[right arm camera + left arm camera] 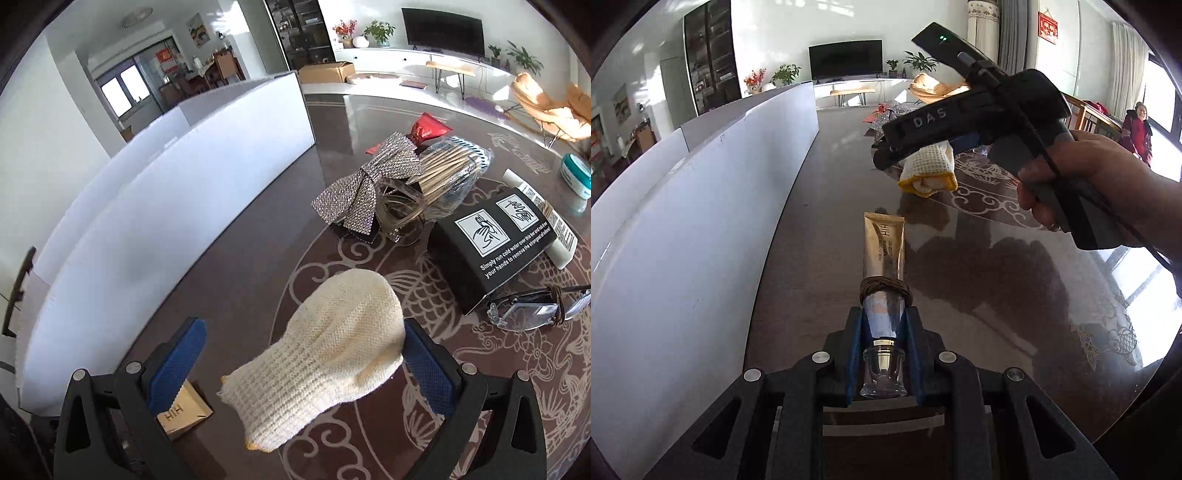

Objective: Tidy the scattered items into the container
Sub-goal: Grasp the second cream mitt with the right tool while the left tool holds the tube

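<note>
white panel (701,192): long upright board, left of both grippers, running along the table edge
left gripper (882,332): jaws closed on the gold tube, blue pads pressing its lower transparent section from both sides
gold tube (884,245): sticks straight out ahead of the left gripper, crimped end farthest away, clear cap (883,376) back between the jaws; a brown band (884,288) is wrapped round it just past the fingertips
table (979,295): glossy brown top with pale fish and scroll pattern, beneath both tools
cream cloth (325,354): knitted, yellow trim at one end; sits between the right gripper's pads, touching the right pad, clear gap to the left pad
right gripper (306,358): jaws spread wide, not clamped on the cloth; in the left wrist view it appears ahead and right of the left gripper, held by a hand (1082,184), with the cloth under its nose
tube end (183,410): gold crimp visible just below the right gripper's left finger
sparkly bow (365,184): ahead of the right gripper, beside a clear holder (400,210)
bagged sticks (454,166): ahead, just right of the bow
black box (495,243): ahead and right, printed hand-wash pictograms, white tube (554,229) touching its far side
glasses (535,306): right of the right gripper, just beside the box
container: cannot tell which item it is
</note>
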